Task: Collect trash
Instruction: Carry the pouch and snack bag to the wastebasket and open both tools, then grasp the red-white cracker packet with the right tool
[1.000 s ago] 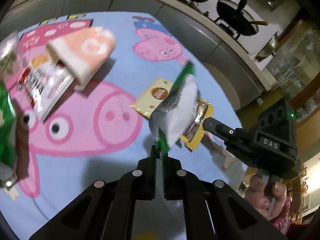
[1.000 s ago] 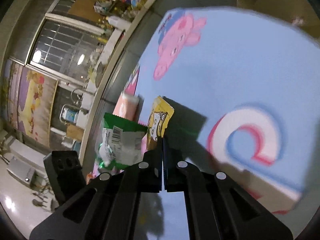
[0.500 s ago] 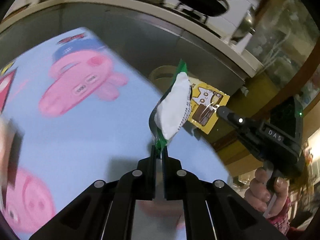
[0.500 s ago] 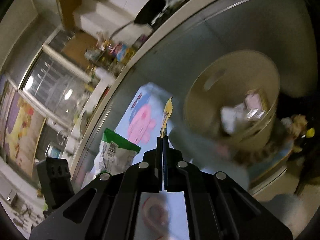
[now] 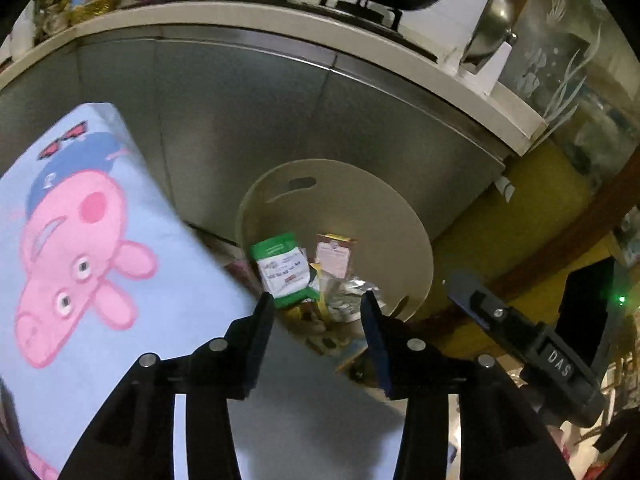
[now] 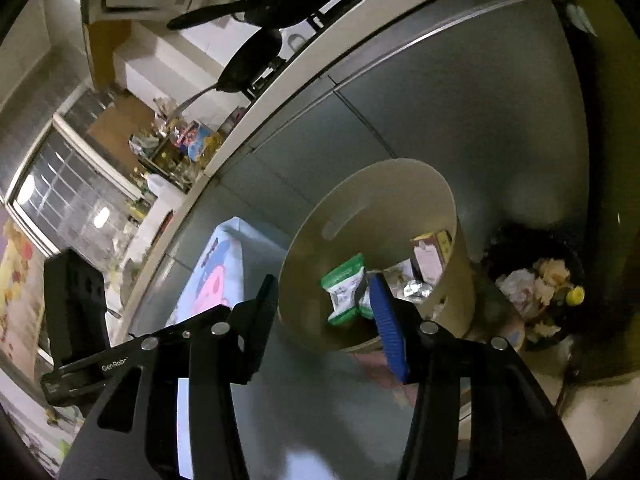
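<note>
A grey metal cabinet front (image 5: 280, 120) fills the far side. At the left lies the light blue tablecloth (image 5: 100, 280) with a pink pig print. Just past its edge stands the beige round bin (image 5: 360, 216). The left gripper (image 5: 318, 308) and the right gripper (image 6: 324, 296) are both spread wide and hold nothing. The green and white wrapper (image 5: 282, 270) lies inside the bin, on other trash.
</note>
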A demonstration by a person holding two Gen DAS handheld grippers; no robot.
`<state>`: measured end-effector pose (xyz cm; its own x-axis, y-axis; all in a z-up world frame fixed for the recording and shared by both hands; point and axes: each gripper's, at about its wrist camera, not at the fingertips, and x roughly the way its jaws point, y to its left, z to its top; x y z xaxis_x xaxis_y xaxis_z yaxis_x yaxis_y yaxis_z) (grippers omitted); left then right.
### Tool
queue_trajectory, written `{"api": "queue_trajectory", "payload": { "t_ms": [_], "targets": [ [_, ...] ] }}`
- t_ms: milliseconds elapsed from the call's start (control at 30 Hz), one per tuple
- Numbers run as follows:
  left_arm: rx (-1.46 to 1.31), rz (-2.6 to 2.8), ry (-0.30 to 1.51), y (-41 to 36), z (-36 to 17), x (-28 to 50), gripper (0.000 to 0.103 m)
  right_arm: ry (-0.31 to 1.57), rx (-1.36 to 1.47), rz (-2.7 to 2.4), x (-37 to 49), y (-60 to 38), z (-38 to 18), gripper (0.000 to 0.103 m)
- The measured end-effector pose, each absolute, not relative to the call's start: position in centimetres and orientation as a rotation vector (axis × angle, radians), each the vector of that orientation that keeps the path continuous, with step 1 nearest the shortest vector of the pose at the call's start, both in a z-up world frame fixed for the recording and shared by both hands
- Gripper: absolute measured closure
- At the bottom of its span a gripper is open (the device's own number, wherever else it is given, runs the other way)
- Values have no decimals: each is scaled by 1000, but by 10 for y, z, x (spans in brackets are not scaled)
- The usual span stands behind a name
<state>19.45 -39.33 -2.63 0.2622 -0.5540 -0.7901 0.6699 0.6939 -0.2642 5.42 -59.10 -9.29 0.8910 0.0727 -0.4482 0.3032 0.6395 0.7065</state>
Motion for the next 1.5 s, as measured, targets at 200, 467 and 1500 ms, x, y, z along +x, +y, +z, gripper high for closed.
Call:
{"api": "queue_trajectory", "payload": {
  "t_ms": [200, 467, 1500],
  "targets": [
    [114, -794, 999, -332, -27, 162, 58, 490, 902, -61, 48, -559, -96, 56],
    [128, -738, 972, -222, -33, 100, 58, 593, 827, 116, 81, -476, -82, 56],
    [-159, -440, 973, -14, -60, 117, 58, 1079, -366, 316, 280, -179, -47, 68]
  ]
}}
